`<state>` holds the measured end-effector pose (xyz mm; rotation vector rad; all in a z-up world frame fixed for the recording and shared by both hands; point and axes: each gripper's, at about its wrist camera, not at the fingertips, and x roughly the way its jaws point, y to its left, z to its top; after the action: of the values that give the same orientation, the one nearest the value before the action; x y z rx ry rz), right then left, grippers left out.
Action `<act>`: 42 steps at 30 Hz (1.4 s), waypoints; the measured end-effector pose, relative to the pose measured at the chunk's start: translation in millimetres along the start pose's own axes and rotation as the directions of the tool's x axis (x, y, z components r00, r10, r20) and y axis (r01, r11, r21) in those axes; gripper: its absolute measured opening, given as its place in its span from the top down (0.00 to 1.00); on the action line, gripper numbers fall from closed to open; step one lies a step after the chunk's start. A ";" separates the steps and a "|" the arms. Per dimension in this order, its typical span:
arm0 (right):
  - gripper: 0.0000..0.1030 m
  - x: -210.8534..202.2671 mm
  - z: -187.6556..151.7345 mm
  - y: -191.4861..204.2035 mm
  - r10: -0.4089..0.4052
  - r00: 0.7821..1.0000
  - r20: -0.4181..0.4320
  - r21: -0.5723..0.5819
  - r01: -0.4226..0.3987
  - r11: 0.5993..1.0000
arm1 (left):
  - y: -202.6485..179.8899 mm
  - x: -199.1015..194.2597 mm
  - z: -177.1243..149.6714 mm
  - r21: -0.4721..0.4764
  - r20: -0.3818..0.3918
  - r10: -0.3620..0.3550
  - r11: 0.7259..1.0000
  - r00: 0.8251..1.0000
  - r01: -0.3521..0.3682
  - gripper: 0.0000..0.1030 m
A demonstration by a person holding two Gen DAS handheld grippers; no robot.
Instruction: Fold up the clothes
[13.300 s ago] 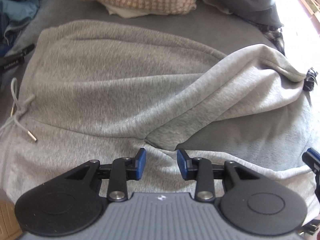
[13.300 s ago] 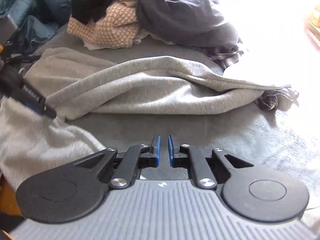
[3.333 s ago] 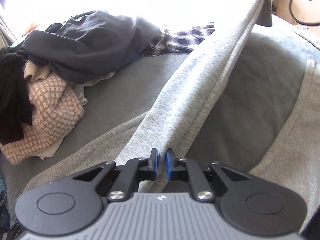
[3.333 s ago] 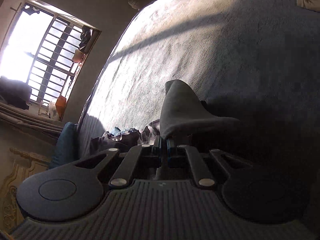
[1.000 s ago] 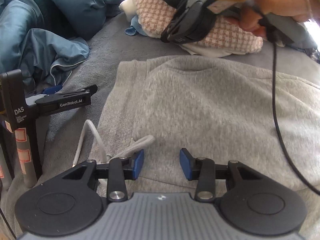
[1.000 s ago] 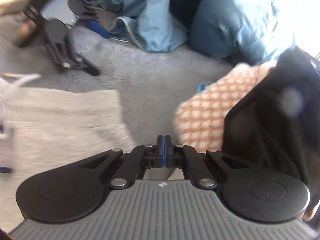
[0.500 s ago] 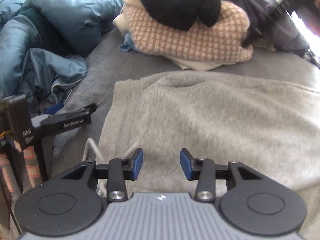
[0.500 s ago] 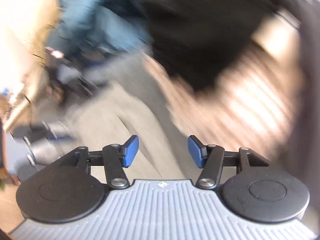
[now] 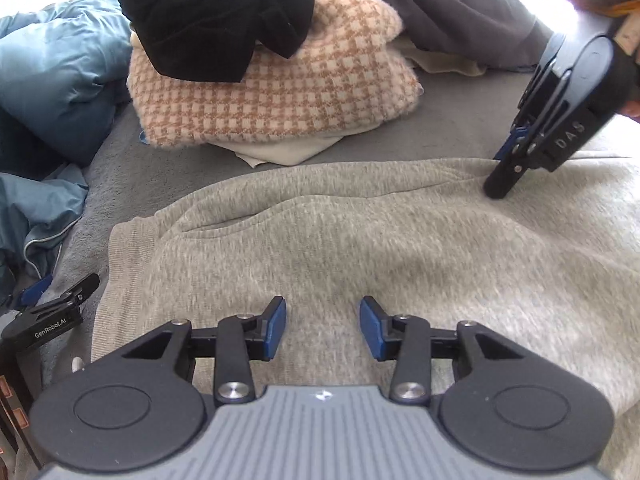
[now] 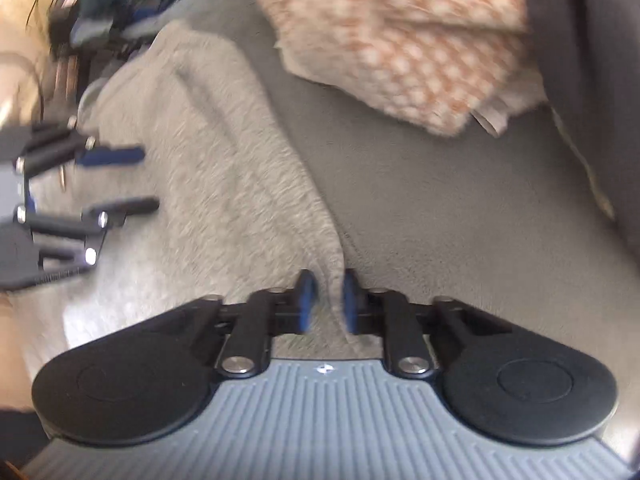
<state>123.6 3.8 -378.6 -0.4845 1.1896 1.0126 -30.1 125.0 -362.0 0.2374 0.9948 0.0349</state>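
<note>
A light grey hoodie (image 9: 360, 240) lies spread on the grey bed cover (image 9: 440, 136). My left gripper (image 9: 323, 328) hovers over its near part, open, with nothing between the blue pads. In the left wrist view my right gripper (image 9: 500, 190) points down at the hoodie's far edge on the right. The blurred right wrist view shows that gripper (image 10: 327, 300) closing, its pads narrowed onto a raised fold of the hoodie's (image 10: 208, 160) edge. My left gripper (image 10: 136, 180) appears there at the left, over the fabric.
Behind the hoodie lies a pile: a pink-and-brown checked knit (image 9: 280, 80) with a black garment (image 9: 216, 12) on top and a dark grey garment (image 9: 440, 12) beside it. Blue bedding (image 9: 48, 80) is bunched at the left. A black clamp stand (image 9: 52, 320) stands at the near left.
My right gripper swung from the clothes pile to the hoodie's far edge; its jaws went from shut to wide apart, then closed on the fold. My left gripper slid right, still open.
</note>
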 end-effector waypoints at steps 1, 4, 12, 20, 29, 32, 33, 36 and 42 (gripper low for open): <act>0.96 -2.3 0.1 10.4 -0.041 0.999 0.009 -0.055 0.041 0.998 | -0.5 -0.4 1.2 0.004 0.002 0.005 1.000 1.000 -0.005 0.59; 0.97 -21.2 0.6 33.9 -0.209 0.971 0.114 -0.186 0.227 0.956 | -2.0 -1.0 5.3 0.017 0.009 0.021 1.000 1.000 -0.021 0.59; 0.96 3.5 -11.8 29.4 -0.391 0.908 0.152 -0.402 0.418 0.815 | -6.4 16.6 8.9 0.052 0.001 0.065 0.997 0.998 -0.065 0.56; 0.63 -49.9 0.6 18.2 -0.416 0.878 0.236 -0.219 0.465 0.858 | 0.9 -1.6 8.4 0.049 0.033 0.062 0.997 0.998 -0.064 0.56; 0.71 -17.3 63.2 64.5 -0.057 0.956 0.288 -0.196 0.117 0.974 | 9.0 -4.8 -7.0 0.039 -0.023 0.060 0.997 0.998 -0.059 0.56; 0.84 34.4 74.6 50.5 -0.109 0.968 0.224 -0.091 0.132 0.987 | 7.4 -3.0 -13.0 0.062 -0.027 0.063 0.996 0.998 -0.061 0.56; 0.91 29.0 75.6 40.6 -0.100 0.962 0.254 0.012 0.100 0.995 | 7.3 -3.2 -12.7 0.063 -0.025 0.063 0.996 0.998 -0.061 0.55; 0.91 -0.2 65.8 28.2 -0.108 0.938 0.330 0.195 0.044 0.980 | 6.9 -3.7 -11.8 0.064 -0.018 0.062 0.996 0.998 -0.061 0.55; 0.86 -86.6 -40.8 41.7 -0.139 0.930 0.340 0.220 0.065 0.973 | -21.3 -11.9 8.8 0.140 0.029 0.067 0.988 0.997 -0.070 0.55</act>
<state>64.1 -40.7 -305.2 -0.1869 0.9208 0.8330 -30.9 101.1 -352.2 0.4008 0.9655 0.0244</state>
